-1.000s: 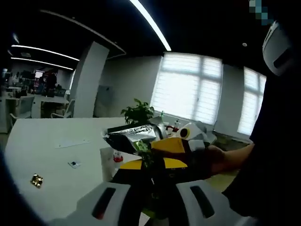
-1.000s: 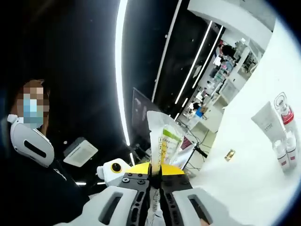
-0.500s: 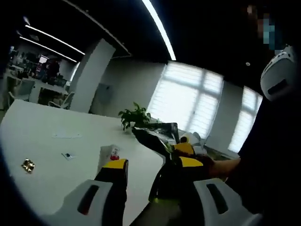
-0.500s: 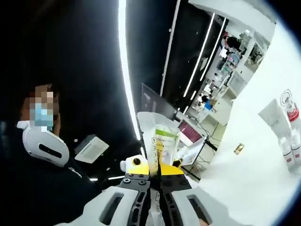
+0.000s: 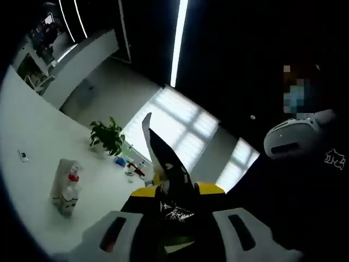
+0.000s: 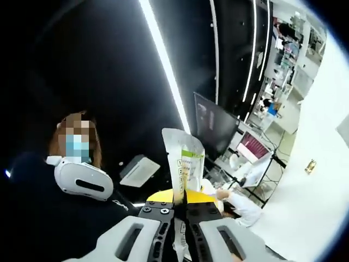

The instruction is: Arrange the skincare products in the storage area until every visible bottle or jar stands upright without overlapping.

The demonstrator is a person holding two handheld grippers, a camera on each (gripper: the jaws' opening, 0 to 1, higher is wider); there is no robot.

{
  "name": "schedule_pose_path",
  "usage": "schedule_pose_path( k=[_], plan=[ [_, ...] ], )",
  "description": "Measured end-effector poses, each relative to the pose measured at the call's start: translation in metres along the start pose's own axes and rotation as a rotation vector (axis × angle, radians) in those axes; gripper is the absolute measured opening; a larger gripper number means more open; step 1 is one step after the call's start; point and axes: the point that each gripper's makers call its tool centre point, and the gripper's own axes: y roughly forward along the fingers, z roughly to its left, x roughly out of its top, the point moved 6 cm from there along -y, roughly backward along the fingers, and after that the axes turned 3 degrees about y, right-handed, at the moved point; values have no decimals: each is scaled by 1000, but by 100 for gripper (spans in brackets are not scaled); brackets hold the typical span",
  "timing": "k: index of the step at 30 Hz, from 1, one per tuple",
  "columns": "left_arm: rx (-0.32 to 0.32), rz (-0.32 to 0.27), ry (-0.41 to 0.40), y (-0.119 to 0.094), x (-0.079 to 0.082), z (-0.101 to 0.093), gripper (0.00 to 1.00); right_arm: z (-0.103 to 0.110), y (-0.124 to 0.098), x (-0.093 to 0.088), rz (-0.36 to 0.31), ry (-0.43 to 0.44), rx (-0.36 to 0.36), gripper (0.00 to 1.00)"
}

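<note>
since a second ago the left gripper point(image 5: 173, 203) has let go of the sachet point(image 6: 184, 164) for a moment, its jaws apart half a second back, and now has them closed on it again, edge-on, with the dark foil standing up thin from between them. in the right gripper view the same packet rises flat and printed, green and white, from the right gripper point(image 6: 180, 203), whose jaws stay pressed together on its lower edge. both views have tipped up toward the ceiling lights, so the hands have lifted and rolled.

the task's own things, the cluster of bottles and tubes point(image 5: 64, 186), stand on the white table point(image 5: 32, 142) well to the left of the left jaws, low in that view, touching or nearly so. i judge they are untouched for now: both grippers are busy with the sachet, so no arranging is under way.

no tray or bin is visible; what the sachet holds cannot be told.
</note>
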Motion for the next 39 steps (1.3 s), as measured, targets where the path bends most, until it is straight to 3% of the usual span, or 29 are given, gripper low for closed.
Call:
schedule_pose_path(
  k=[6, 12, 13, 14, 15, 16, 17, 19, 21, 23, 25, 26, 27, 28, 30, 32, 33, 35, 38, 39],
  plan=[
    [42, -4, 6, 4, -7, 2, 18, -4, -8, 1, 15, 4, -38, 0],
    [82, -73, 11, 4, -5, 0, 18, -4, -10, 3, 4, -2, -54, 0],
    [76, -102, 23, 4, -3, -3, 14, -6, -12, 3, 10, -4, -74, 0],
    [68, -140, 35, 5, 2, -4, 1, -9, -14, 3, 16, -14, -99, 0],
    [112, -190, 47, 2, 7, -1, 4, -7, -15, 1, 32, 3, -92, 0],
    [105, -254, -16, 11, 14, -8, 3, -8, -16, 0, 36, -1, -100, 0],
    [94, -248, -16, 16, 14, -10, 3, -10, -19, 0, 39, -104, -112, 0],
    [140, -178, 42, 6, 4, 4, 3, -4, -19, -2, 33, -98, -92, 0],
    [160, -148, 47, 0, -2, 8, 3, -1, -19, 0, 16, -78, -60, 0],
    [144, -155, 45, -3, 0, 7, 2, -2, -21, 1, 18, -77, -67, 0],
    [137, -137, 72, -5, 1, 4, 0, -3, -23, 3, 29, -67, -75, 0],
    [153, -102, 129, -4, 1, 4, 2, -3, -24, 3, 33, -57, -76, 0],
    [173, -96, 170, -1, 4, 1, 9, -3, -24, 4, 35, -47, -73, 0],
    [164, -120, 146, -4, 11, 1, 16, -2, -24, 5, 37, -41, -71, 0],
    [148, -82, 149, -10, 18, 5, 36, -1, -24, 7, 45, -41, -70, 0],
    [150, 9, 217, -4, 13, 5, 50, -1, -22, 8, 69, -42, -72, 0],
    [146, 73, 243, 0, 8, 6, 52, -1, -21, 8, 81, -41, -67, 0],
    [141, 108, 236, 5, 5, 9, 48, 0, -18, 9, 91, -38, -59, 0],
    [130, 84, 210, 9, 3, 14, 23, -3, -16, 10, 99, -46, -81, 0],
    [139, 41, 208, 8, 8, 16, 22, -7, -17, 15, 76, -56, -108, 0]
  ],
)
